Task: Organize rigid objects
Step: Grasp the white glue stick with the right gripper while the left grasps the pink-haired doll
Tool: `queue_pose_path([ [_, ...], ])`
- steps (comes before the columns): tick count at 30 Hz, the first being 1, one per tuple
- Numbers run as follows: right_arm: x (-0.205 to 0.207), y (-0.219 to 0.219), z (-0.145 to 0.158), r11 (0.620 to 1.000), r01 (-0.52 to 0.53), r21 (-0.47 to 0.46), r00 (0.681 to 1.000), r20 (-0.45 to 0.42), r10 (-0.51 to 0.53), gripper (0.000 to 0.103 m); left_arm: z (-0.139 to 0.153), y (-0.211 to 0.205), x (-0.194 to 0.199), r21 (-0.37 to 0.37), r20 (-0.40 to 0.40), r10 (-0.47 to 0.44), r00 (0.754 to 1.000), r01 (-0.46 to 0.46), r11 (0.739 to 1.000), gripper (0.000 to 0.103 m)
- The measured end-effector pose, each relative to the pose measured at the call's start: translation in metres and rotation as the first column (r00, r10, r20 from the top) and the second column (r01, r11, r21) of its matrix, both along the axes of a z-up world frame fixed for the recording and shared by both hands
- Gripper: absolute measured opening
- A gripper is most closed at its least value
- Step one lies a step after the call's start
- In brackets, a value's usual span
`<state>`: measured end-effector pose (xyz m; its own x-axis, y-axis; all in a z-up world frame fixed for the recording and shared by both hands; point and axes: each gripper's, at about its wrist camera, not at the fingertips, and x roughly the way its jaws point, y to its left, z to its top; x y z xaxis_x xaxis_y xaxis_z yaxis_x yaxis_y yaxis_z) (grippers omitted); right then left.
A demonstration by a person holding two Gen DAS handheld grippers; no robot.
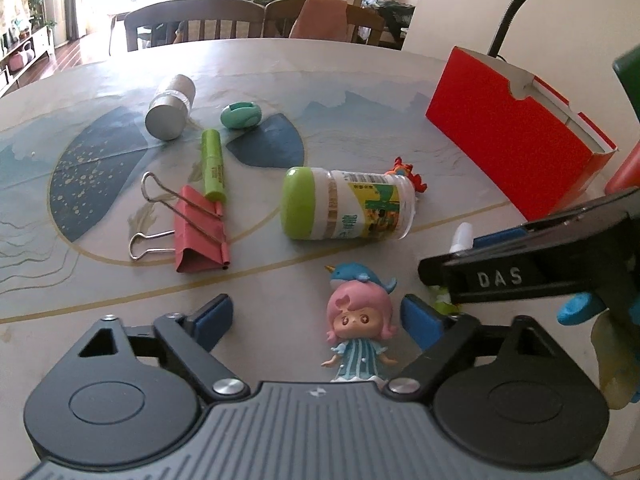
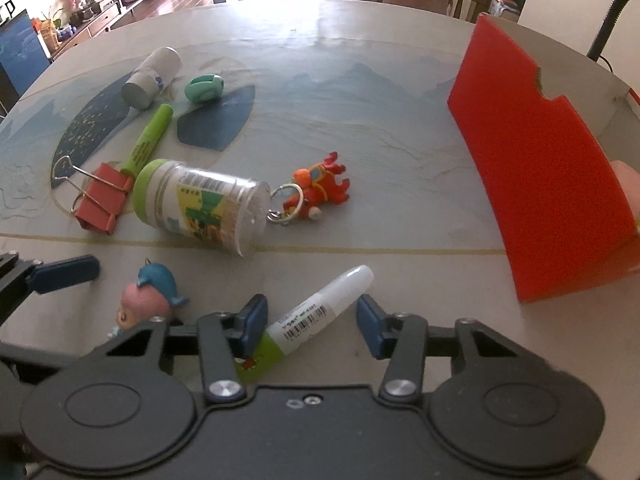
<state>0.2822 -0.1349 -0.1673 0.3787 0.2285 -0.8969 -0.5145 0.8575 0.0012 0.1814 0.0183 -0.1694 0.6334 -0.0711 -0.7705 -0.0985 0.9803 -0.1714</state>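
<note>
- The left gripper point(image 1: 316, 318) hangs low over the table point(image 1: 360, 92) with its blue pads spread wide on either side of a pink-haired doll point(image 1: 357, 330); the doll stands upright between them, nearer the right pad, and neither pad presses on it.
- The right gripper point(image 2: 311, 324) has its jaws partly drawn in around a white glue pen point(image 2: 320, 310). The pen lies on the table pointing toward one o'clock in that gripper's view. The left pad looks to be at or against the pen's green end, while the right pad stands clear of it, so I would not call it clamped.
- The step in hand, as I judge it, is a double pick-up: each gripper is set over its own object, neither yet gripped.
- The red box point(image 1: 516, 136) stands open-topped at about two o'clock from both grippers, well apart from the doll and pen; it looks the likely place for the items.
- Next, the right jaws need to finish closing squarely across the pen's barrel, since it may roll or pivot away from a one-sided push.
- The left jaws should centre on the doll's head or body before squeezing, or the figure may tip.
- The lying jar point(image 1: 346, 204), binder clip point(image 1: 200, 232) and green marker point(image 1: 214, 166) wait toward eleven o'clock.
</note>
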Motion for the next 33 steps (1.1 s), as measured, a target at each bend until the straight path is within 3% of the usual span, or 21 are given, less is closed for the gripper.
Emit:
queue_pose_path([
  [8,-0.008,-0.013,0.003,0.999,-0.003,0.052,1.000,-0.013,0.004,0.023,0.003,-0.009,0.003,0.013,0.005,-0.036,0.999,0.036,0.999,0.059],
  [14,-0.014,-0.022,0.007,0.996,0.012,0.086,0.999,-0.031,-0.009,0.016,0.005,-0.014,0.006,-0.016,-0.005,-0.062,0.998,0.062,0.998,0.036],
  [23,-0.022,-0.046,0.030,0.975,0.060,0.216,0.998,-0.028,-0.056,0.016,0.009,-0.017,0.004,-0.058,-0.037,-0.061,0.997,0.059,0.997,0.033],
  [33,-0.021,-0.084,0.058,0.934,0.113,0.339,0.993,-0.022,-0.113,0.016,0.037,-0.024,0.004,-0.073,-0.017,-0.075,0.997,0.073,0.995,0.033],
])
